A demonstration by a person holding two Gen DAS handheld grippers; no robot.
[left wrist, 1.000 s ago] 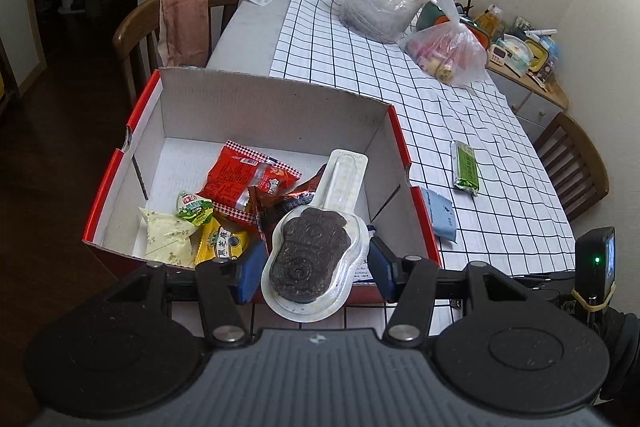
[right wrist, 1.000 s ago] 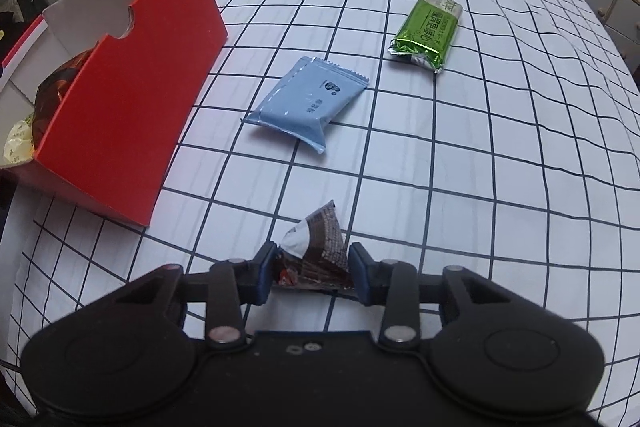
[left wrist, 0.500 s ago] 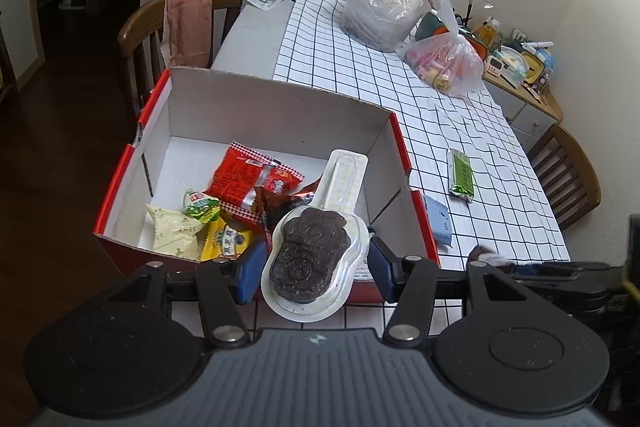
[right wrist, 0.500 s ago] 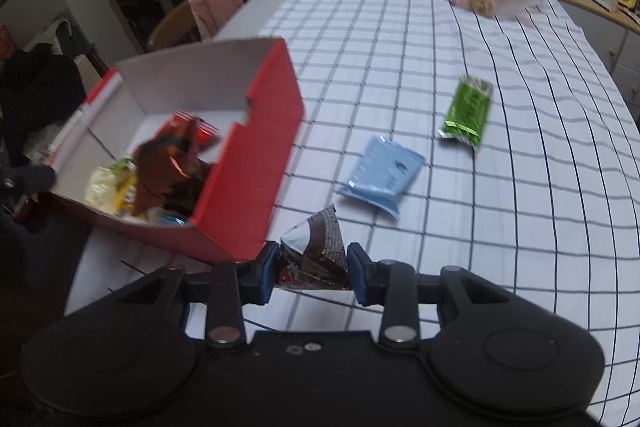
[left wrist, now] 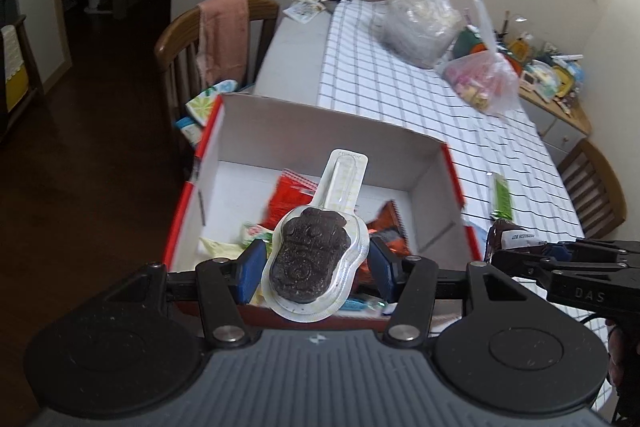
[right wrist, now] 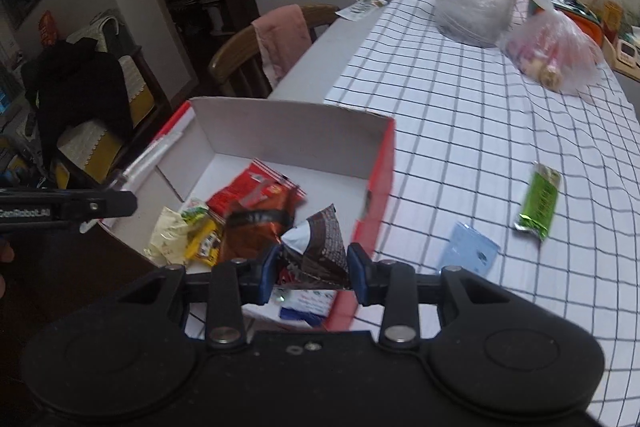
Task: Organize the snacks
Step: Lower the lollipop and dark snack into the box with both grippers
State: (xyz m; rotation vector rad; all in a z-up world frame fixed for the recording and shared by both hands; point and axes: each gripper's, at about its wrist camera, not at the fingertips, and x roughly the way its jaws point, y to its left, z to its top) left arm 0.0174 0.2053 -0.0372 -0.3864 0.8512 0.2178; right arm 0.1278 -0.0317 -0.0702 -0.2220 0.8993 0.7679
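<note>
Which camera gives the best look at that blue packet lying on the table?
The right wrist view: the blue packet lies in plain sight on the checked cloth, beside the red box. In the left wrist view the box wall hides nearly all of it.

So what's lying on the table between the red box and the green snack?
A light blue packet lies flat on the checked cloth between the red box and the green snack. The right wrist view shows it best.

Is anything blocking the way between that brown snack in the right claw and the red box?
Nothing visible. The right claw holds the brown snack above the red box's near corner. The box is open on top, with only loose snacks on its floor.
</note>
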